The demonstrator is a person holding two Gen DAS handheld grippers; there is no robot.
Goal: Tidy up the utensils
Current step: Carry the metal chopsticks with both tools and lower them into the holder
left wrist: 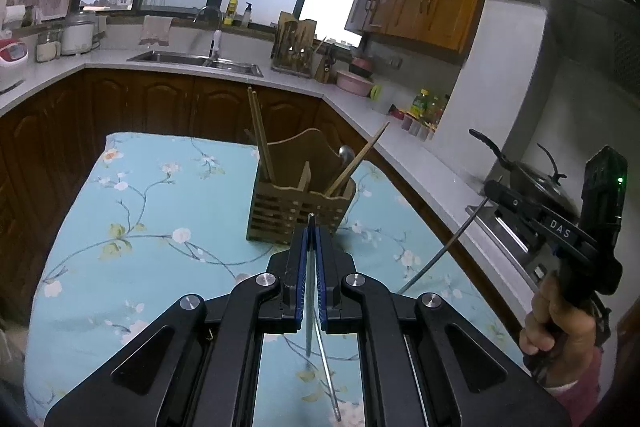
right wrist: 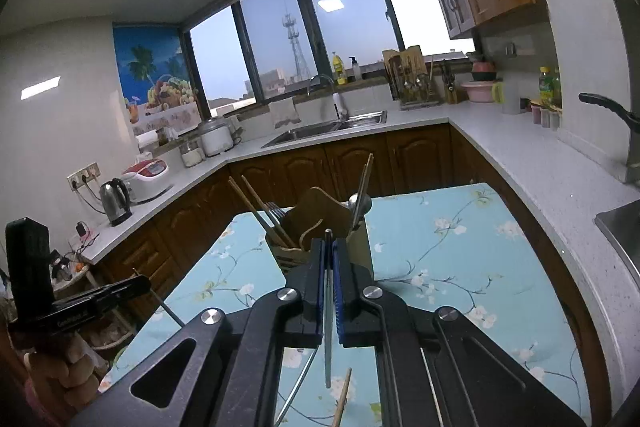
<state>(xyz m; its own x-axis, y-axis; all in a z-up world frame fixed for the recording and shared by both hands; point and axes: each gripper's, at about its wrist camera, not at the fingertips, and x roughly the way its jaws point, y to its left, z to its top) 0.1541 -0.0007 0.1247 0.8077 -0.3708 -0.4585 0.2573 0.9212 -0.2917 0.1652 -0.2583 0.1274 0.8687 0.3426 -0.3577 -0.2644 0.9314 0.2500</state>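
Standing on the blue flowered tabletop [left wrist: 140, 207] at 12 o'clock from both tools is a slatted wooden utensil holder [left wrist: 300, 203]. Wooden chopsticks [left wrist: 258, 135], a fork [right wrist: 274, 207] and a round metal spoon [left wrist: 346, 151] are kept inside it. A thin metal chopstick [left wrist: 310, 291] is clenched flat in the left tool [left wrist: 311, 223]. Another thin metal piece [right wrist: 329, 327] is clenched in the right tool [right wrist: 329, 241]. One loose wooden chopstick [right wrist: 343, 399] is seen below.
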